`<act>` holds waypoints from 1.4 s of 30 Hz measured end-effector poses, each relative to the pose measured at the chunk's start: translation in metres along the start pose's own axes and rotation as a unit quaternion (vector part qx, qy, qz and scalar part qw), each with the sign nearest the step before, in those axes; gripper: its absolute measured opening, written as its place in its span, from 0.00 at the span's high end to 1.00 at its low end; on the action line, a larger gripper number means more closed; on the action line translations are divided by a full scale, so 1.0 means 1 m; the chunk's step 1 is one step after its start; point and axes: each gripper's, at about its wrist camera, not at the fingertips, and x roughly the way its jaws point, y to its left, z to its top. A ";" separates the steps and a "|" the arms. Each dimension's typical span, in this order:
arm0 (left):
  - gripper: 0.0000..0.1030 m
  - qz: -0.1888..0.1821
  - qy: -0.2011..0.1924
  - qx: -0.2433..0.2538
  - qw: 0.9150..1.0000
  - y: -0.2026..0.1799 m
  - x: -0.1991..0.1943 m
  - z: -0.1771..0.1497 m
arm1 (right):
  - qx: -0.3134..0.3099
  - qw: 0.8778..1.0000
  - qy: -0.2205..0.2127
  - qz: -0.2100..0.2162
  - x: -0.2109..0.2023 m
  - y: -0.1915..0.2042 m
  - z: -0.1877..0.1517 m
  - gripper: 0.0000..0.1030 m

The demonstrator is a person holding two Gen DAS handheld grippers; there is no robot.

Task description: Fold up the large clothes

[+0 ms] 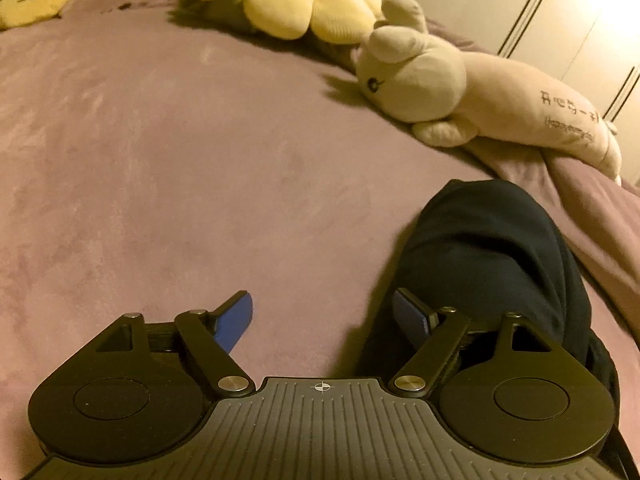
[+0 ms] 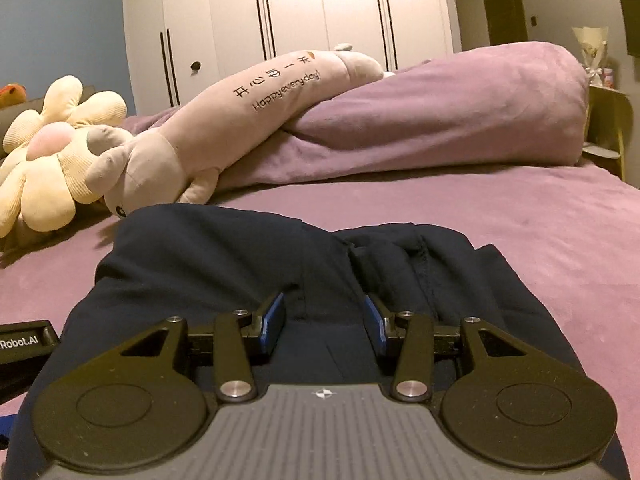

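One dark navy garment [image 2: 224,264] lies bunched on the purple bedspread [image 1: 160,160], near a long plush rabbit [image 2: 224,120]; folding looks barely begun or mid-way, can't tell which. Left gripper [image 1: 324,320] spread wide, nothing between its pads, garment's edge by its right finger. Right gripper [image 2: 325,320] half-spread over the fabric, gripping nothing visible.

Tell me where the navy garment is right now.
The navy garment lies bunched on the purple bed, just below the rabbit plush in the right wrist view; it sits at lower right in the left view.
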 end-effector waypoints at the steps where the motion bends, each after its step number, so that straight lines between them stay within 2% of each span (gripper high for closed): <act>1: 0.19 -0.003 0.009 0.012 1.000 0.001 -0.003 0.006 | 0.010 1.000 0.000 0.010 -0.010 -0.005 0.002 0.57; 4: 0.19 -0.022 0.045 0.051 0.997 0.016 -0.021 0.016 | 0.043 0.999 0.007 0.033 -0.032 -0.011 0.009 0.54; 6: 0.19 -0.040 0.073 0.074 0.994 0.030 -0.043 0.013 | 0.018 0.999 0.006 0.032 -0.062 -0.004 0.005 0.53; 9: 0.19 -0.079 0.084 0.107 0.987 0.057 -0.085 0.000 | -0.043 0.999 0.005 0.027 -0.117 0.009 -0.018 0.47; 10: 0.19 -0.097 0.083 0.120 0.984 0.065 -0.101 -0.006 | -0.056 0.998 0.011 0.022 -0.131 0.010 -0.027 0.38; 11: 0.19 -0.103 0.086 0.131 0.982 0.069 -0.112 -0.011 | -0.058 0.998 0.021 0.023 -0.146 0.008 -0.037 0.35; 14: 0.19 -0.126 0.075 0.173 0.974 0.074 -0.134 -0.025 | -0.078 0.996 0.046 0.004 -0.168 0.005 -0.059 0.36; 17: 0.18 -0.108 0.064 0.222 0.967 0.064 -0.129 -0.035 | -0.118 0.991 0.063 -0.009 -0.164 0.014 -0.057 0.36; 19: 0.18 -0.057 0.061 0.281 0.956 0.053 -0.118 -0.045 | -0.124 0.988 0.087 -0.015 -0.159 0.018 -0.050 0.36; 20: 0.19 -0.055 0.066 0.288 0.954 0.053 -0.117 -0.046 | -0.123 0.987 0.097 -0.019 -0.159 0.021 -0.046 0.36; 22: 0.21 -0.052 0.095 0.273 0.956 0.060 -0.121 -0.039 | -0.124 0.986 0.112 -0.023 -0.172 0.025 -0.040 0.34; 24: 0.21 -0.061 0.118 0.270 0.954 0.071 -0.133 -0.037 | -0.139 0.982 0.128 -0.026 -0.191 0.028 -0.045 0.31; 25: 0.20 -0.072 0.120 0.275 0.951 0.077 -0.141 -0.038 | -0.145 0.979 0.140 -0.031 -0.201 0.029 -0.051 0.24; 28: 0.12 -0.090 0.120 0.287 0.946 0.100 -0.175 -0.053 | -0.131 0.969 0.206 -0.023 -0.233 0.023 -0.073 0.12; 29: 0.08 -0.096 0.118 0.291 0.945 0.107 -0.187 -0.060 | -0.118 0.966 0.227 -0.021 -0.244 0.020 -0.081 0.09; 33: 0.07 -0.100 0.120 0.311 0.938 0.117 -0.219 -0.079 | -0.084 0.956 0.277 -0.035 -0.272 0.018 -0.094 0.05; 37: 0.06 -0.102 0.113 0.346 0.926 0.103 -0.240 -0.084 | -0.090 0.956 0.274 -0.054 -0.289 0.031 -0.076 0.04; 42: 0.04 -0.101 0.100 0.352 0.925 0.092 -0.253 -0.077 | -0.101 0.962 0.243 -0.080 -0.303 0.039 -0.046 0.04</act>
